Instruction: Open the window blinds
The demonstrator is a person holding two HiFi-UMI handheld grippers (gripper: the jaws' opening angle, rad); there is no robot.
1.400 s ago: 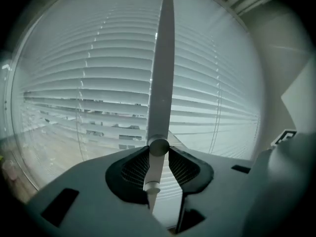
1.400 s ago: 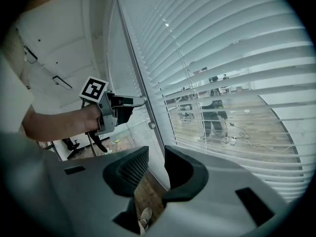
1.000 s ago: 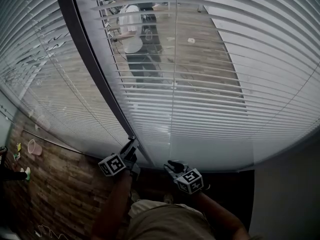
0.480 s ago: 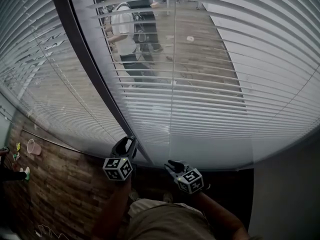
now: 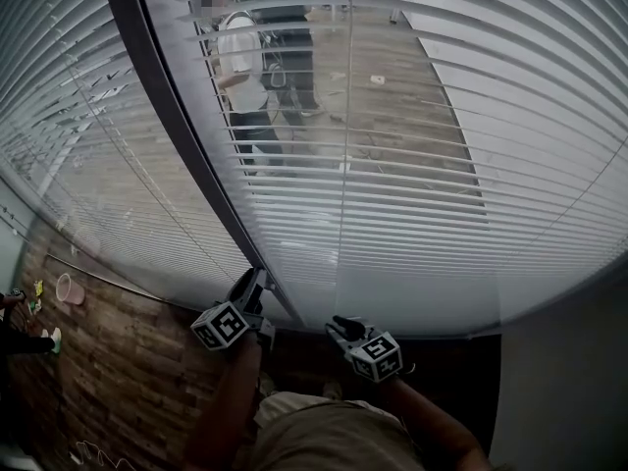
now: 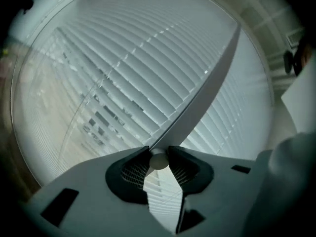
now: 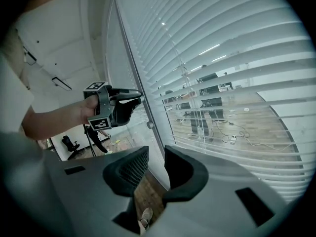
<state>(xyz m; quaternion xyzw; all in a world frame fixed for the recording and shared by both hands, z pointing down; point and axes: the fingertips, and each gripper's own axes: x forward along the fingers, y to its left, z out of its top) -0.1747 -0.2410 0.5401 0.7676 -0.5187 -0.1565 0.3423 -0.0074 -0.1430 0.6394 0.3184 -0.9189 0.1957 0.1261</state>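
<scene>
1. The blinds point(image 5: 422, 214) hang lowered across the glazing ahead, on both sides of a dark mullion point(image 5: 167, 116).
2. The left gripper point(image 5: 256, 279), at the mullion's foot, has just been closing; its jaws grip a white knob point(image 6: 159, 161).
3. The right gripper point(image 5: 340, 324) is near it, jaws narrow and empty.

Left tool point(image 5: 257, 277), right tool point(image 5: 340, 323): grey, with black-and-white marker cubes point(image 5: 220, 325).

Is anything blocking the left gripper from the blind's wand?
Nothing visible does. The wand's white end knob already sits between the jaws of the left gripper, which have just been closing on it, right beside the window frame.
</scene>
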